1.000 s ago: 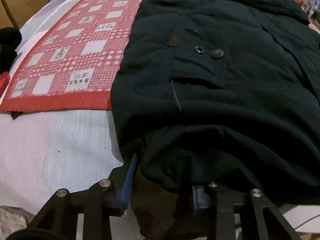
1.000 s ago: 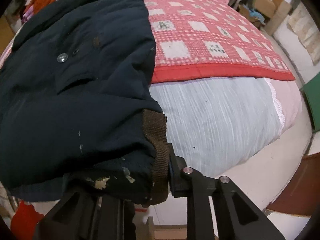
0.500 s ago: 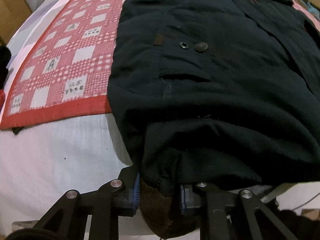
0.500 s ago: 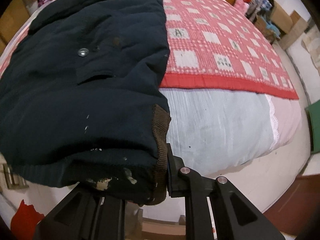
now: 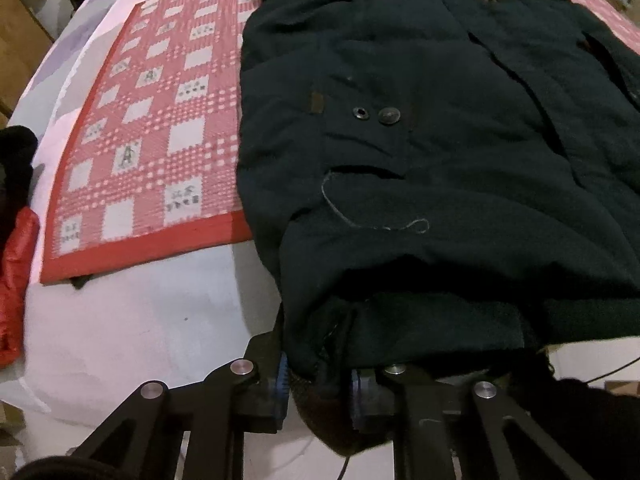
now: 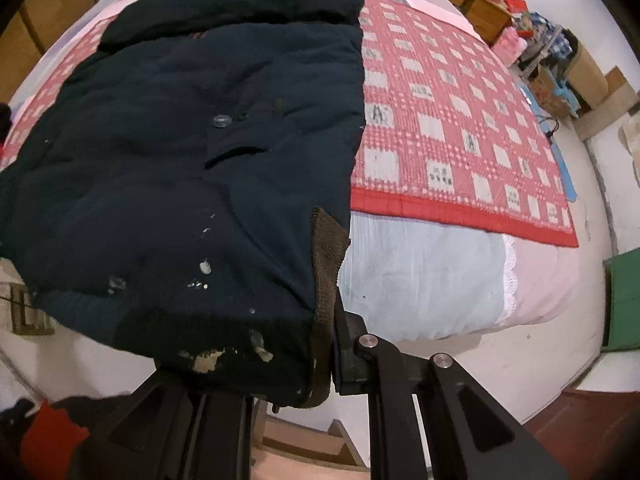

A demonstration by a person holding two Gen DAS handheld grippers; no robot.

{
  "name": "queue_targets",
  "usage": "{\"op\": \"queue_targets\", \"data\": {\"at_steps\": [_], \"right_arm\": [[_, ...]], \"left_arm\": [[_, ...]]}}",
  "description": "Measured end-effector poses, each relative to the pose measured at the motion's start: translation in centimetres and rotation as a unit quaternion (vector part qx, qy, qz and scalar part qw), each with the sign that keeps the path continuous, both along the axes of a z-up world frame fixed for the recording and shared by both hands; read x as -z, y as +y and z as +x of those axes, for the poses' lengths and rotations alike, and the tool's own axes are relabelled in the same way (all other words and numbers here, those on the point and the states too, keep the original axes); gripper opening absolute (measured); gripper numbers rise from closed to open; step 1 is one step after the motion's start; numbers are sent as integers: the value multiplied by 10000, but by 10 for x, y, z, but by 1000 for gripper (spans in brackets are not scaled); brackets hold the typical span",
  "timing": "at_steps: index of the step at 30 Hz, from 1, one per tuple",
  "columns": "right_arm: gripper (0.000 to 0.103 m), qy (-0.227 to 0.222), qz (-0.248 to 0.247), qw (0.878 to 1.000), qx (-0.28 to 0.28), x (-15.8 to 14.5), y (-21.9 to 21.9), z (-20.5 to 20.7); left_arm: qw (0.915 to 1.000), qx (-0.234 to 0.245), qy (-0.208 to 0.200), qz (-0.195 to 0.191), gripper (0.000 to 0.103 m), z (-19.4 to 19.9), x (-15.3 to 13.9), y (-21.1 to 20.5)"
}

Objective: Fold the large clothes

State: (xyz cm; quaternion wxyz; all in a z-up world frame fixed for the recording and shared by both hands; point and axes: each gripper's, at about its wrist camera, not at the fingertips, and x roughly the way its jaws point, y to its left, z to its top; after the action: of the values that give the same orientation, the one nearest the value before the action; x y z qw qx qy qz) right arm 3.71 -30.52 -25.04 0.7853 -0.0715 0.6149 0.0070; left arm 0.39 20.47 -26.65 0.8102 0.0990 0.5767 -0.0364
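Dark coat point(image 5: 460, 168) hem in both fingers' pinch; pale paint flecks point(image 6: 204, 268) only in right view

The left gripper point(image 5: 318, 384) closed on the coat point(image 5: 440, 160) hem (brown cuff included); both grippers lifted it higher.

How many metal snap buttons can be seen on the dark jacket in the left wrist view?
2, side by side near the middle of the dark jacket: a ring-shaped snap and a solid snap right of it. Folds may hide others.
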Motion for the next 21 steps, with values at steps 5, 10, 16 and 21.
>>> {"op": "queue_targets", "data": {"at_steps": [5, 10, 16, 21], "right_arm": [[13, 55, -49, 9998, -171, -31, 8, -4], [12, -32, -57, 9997, -231, -69, 13, -6], [12, -17, -46, 9994, -355, -100, 15, -8], [12, -108, -53, 9991, -409, -121, 18, -3]], "left_arm": [[9998, 41, 154, 76, 12, -13, -22, 2], [9998, 26, 216, 48, 8, -25, -42, 4], [9997, 56, 223, 89, 7, -32, -64, 5], [10000, 14, 67, 10, 7, -29, -87, 3]]}}
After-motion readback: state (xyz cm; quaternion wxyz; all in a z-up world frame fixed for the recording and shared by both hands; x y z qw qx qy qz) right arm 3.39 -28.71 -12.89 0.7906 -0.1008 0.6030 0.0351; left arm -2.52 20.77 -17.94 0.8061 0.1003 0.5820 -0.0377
